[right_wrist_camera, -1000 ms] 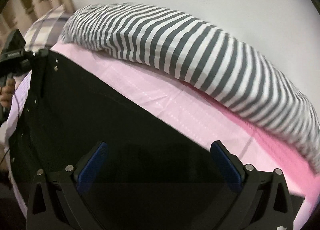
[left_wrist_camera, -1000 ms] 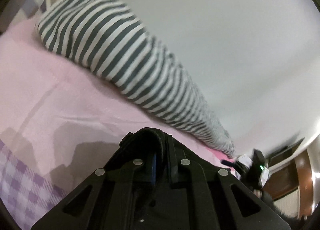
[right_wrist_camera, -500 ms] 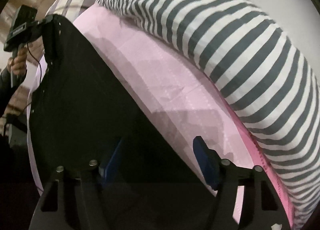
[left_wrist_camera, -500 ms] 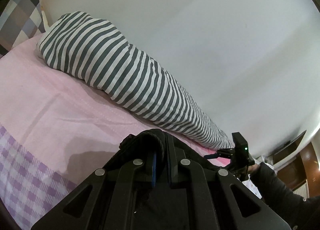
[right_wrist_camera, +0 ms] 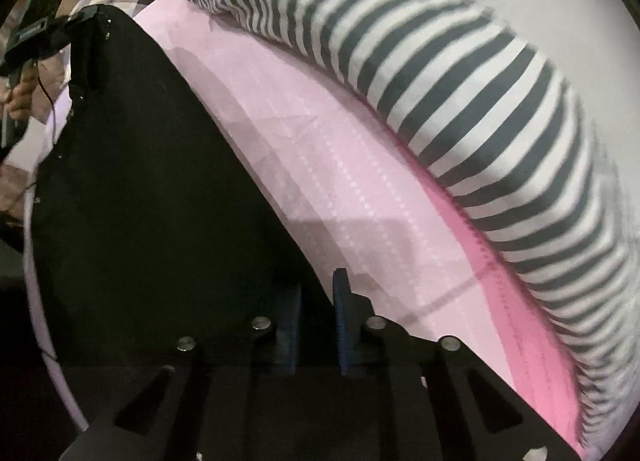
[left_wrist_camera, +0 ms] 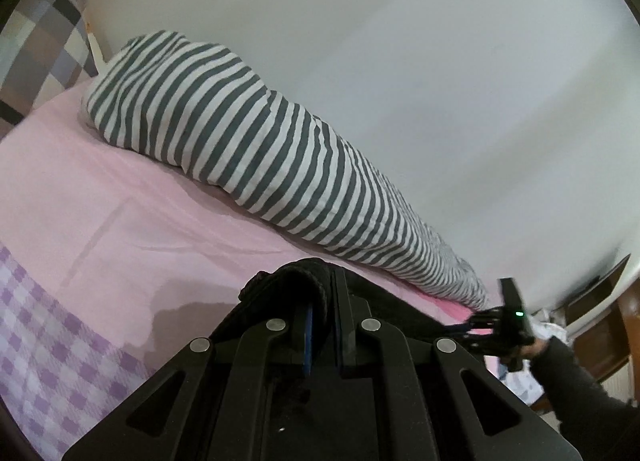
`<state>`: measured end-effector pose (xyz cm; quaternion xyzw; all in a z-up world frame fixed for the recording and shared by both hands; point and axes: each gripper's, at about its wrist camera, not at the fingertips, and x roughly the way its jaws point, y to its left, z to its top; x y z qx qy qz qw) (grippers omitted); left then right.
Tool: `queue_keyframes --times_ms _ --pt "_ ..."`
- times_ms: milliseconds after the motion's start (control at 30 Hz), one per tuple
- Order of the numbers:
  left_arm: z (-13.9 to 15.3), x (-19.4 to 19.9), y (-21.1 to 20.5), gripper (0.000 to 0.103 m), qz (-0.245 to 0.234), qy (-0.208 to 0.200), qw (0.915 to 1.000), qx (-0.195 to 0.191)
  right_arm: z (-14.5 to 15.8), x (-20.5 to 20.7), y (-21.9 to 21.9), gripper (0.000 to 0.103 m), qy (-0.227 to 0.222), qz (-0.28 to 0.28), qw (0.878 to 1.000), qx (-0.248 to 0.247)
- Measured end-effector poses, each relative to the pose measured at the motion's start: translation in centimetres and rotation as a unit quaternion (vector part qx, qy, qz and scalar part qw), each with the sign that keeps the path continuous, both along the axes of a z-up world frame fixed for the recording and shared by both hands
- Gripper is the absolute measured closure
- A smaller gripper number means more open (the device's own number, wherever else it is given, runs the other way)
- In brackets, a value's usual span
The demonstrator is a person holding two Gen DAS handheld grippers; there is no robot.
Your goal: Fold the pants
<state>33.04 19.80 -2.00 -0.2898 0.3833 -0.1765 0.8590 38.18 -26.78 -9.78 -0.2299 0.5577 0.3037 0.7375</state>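
left jaws clamped on black pants [left_wrist_camera: 304, 281] hem | right jaws closing on pants edge | smooth pink sheet [right_wrist_camera: 320, 165]

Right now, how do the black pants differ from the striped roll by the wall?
The black pants are plain and dark; the striped roll has grey and white bands. The pants spread out thin; the roll is thick and rounded. The roll lies along the wall; the pants lie farther from it. Both rest on the pink sheet.
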Motion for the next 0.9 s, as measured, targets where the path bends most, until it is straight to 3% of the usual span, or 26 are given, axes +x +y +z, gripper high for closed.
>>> queue_keyframes --times_ms 267,400,700,900 --pt "2.8 -3.9 0.8 0.095 -0.020 -0.029 0.9993 0.011 6.5 -9.0 -0.4 0.093 -0.105 -0.063 0.992 0.008" --pt "3.9 -7.6 1.3 0.095 -0.034 -0.039 0.9986 0.010 7.6 -14.7 0.2 0.093 -0.123 -0.086 0.988 0.017" --pt "3.6 -17.4 1.4 0.093 -0.080 -0.024 0.9958 0.037 4.7 -25.4 -0.2 0.094 -0.090 -0.146 0.984 0.056" --pt "-0.8 -22.8 1.0 0.092 -0.102 0.056 0.9895 0.086 0.7 -29.5 -0.6 0.094 -0.056 -0.175 0.981 0.066"
